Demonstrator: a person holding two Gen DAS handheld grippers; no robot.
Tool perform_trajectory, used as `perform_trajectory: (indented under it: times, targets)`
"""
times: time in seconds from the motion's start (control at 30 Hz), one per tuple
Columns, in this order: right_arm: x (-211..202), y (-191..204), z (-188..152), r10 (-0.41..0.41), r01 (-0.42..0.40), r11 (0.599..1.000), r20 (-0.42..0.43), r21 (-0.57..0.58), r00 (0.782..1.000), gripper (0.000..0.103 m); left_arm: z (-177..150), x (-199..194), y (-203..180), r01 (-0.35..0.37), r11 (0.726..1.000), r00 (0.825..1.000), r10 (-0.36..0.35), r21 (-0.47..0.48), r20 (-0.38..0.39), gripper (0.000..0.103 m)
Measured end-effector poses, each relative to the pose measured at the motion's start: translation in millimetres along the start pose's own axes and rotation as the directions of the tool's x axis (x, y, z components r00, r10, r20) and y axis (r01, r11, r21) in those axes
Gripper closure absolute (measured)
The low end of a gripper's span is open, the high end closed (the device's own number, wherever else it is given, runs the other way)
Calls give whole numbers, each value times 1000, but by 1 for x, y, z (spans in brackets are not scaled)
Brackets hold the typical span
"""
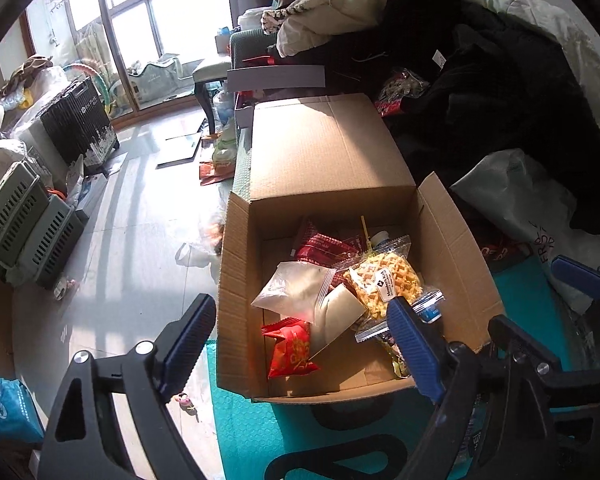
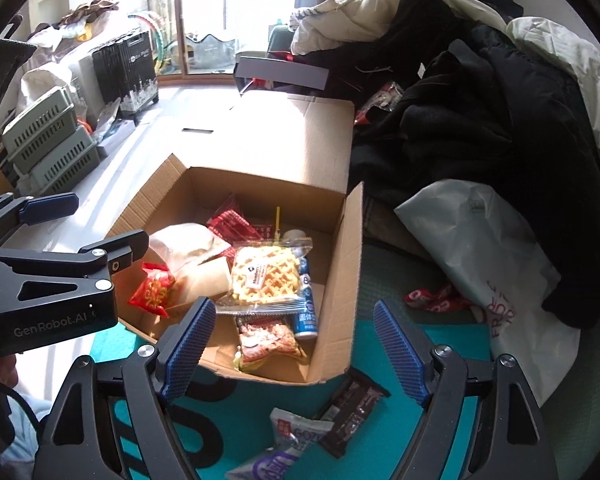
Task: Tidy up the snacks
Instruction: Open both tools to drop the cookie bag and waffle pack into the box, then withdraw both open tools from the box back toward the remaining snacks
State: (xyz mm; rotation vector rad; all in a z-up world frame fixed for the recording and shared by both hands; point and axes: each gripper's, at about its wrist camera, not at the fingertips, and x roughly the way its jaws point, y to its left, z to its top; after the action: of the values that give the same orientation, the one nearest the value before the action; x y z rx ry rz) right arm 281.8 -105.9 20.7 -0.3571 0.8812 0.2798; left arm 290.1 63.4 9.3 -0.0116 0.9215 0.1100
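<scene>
Box (image 2: 332, 264): open on the teal mat (image 2: 244, 420), by its far edge.
Done: waffle pack (image 2: 266, 276), red packet (image 2: 152, 288), white pouch (image 2: 188, 246) and more lie in the box.
Left: I count two on the mat at the near edge — dark bar (image 2: 350, 410) and white bag (image 2: 296, 430).
Left gripper (image 1: 300, 344): jaws released, empty — above the box.
Right gripper (image 2: 296, 348): jaws spread, nothing gripped.
</scene>
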Motion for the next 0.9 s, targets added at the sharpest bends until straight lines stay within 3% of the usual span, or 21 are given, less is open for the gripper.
perform_trajectory:
  times: [0.5,0.9]
  targets:
    - [-107,-3,-6,-1,0,1000,160,9,987,20,-6,-116,-4,16,1000,985,-16,2,173,16]
    - [-165,3,-36,0,-6,1000,221,23,975,17,-44,-175,-16,51,998,966,-56,25,254,16]
